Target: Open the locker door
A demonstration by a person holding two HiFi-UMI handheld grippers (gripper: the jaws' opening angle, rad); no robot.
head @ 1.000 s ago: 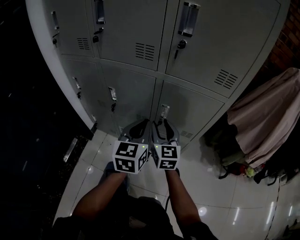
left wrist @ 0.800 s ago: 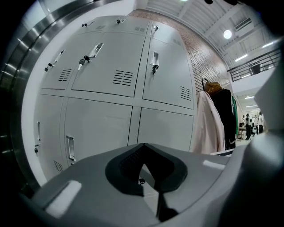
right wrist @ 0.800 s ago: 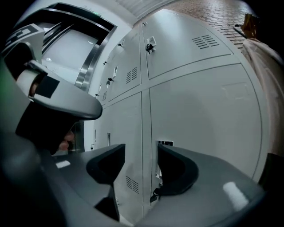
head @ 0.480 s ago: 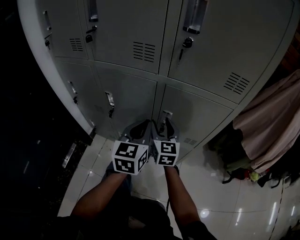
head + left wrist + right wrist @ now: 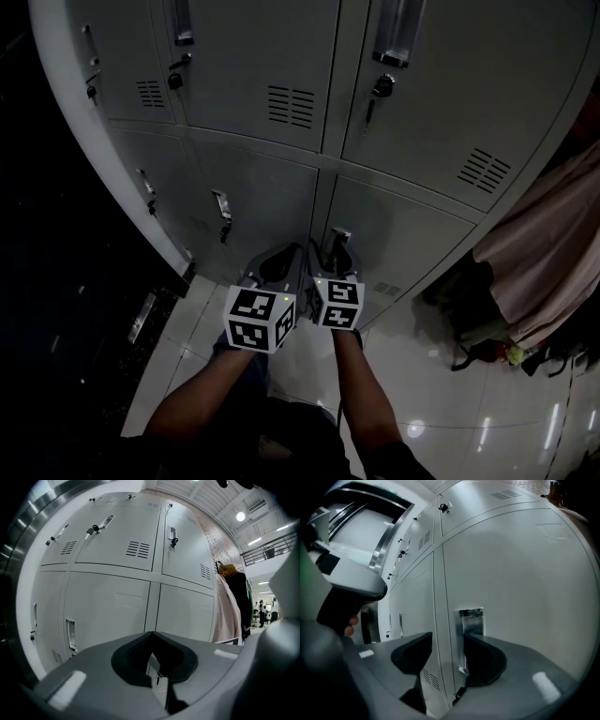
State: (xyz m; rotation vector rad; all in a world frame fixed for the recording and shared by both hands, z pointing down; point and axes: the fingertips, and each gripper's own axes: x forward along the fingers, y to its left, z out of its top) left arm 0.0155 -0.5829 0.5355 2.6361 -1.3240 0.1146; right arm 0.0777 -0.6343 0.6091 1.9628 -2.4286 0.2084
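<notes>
A bank of grey lockers fills the head view. The lower right locker door has a metal handle at its left edge. My right gripper points level at that handle. In the right gripper view my right gripper is open; its jaws have just been opening wide, then closing slightly. Nothing is between them: the handle stands just ahead, partly behind the right-hand jaw. Close beside it on the left, my left gripper faces the lower lockers. In its own view my left gripper is shut and empty.
Upper lockers carry handles with keys. A pale garment hangs at the right above bags on the glossy tiled floor. A dark area with a metal frame lies left of the lockers.
Both grippers have sunk a little and come closer to the bottom lockers. The right gripper's tips now sit just below the lower right door's handle.
</notes>
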